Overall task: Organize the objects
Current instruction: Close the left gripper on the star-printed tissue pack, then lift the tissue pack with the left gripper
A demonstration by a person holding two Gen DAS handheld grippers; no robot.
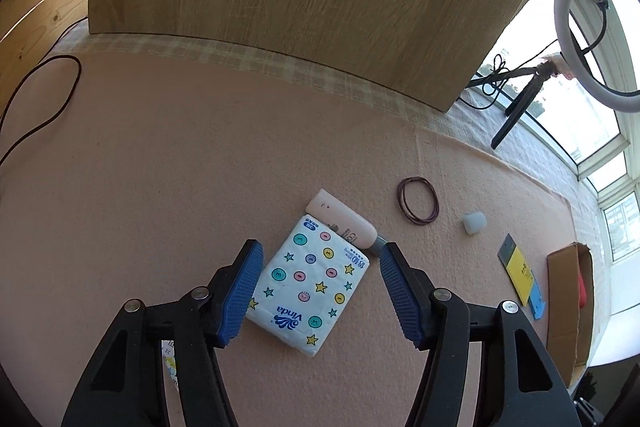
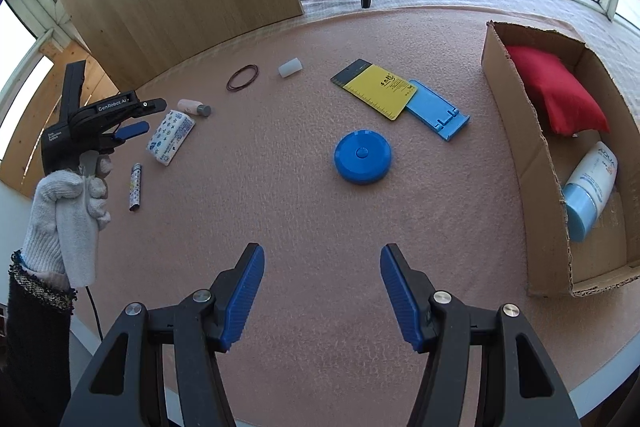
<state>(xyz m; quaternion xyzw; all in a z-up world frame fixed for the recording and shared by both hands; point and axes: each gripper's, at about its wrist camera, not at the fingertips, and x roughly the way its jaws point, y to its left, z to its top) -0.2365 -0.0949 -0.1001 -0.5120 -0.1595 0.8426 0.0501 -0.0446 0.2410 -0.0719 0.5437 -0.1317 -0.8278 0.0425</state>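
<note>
1. Left gripper (image 1: 322,287) was wide open, holding nothing, above the tissue pack (image 1: 308,285) near the desk's left edge.
2. Pink bottle (image 1: 340,219) touched the pack's far end.
3. Right gripper (image 2: 322,293) was wide open, empty, at the near edge; box (image 2: 516,131) at the right edge.

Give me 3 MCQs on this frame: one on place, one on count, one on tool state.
1. Where does the red pillow lie?
A. on the pink mat
B. in the cardboard box
C. under the blue phone stand

2. How many things are in the box?
A. one
B. two
C. four

3. How is the left tool set?
A. open above the Vinda tissue pack
B. shut on the pack
C. shut on the pink bottle

Key: 1 B, the pillow sits between the box walls. 2 B, only the pillow and the Aqua sunscreen tube show inside. 3 A, both blue pads stand apart with the pack seen between them.
</note>
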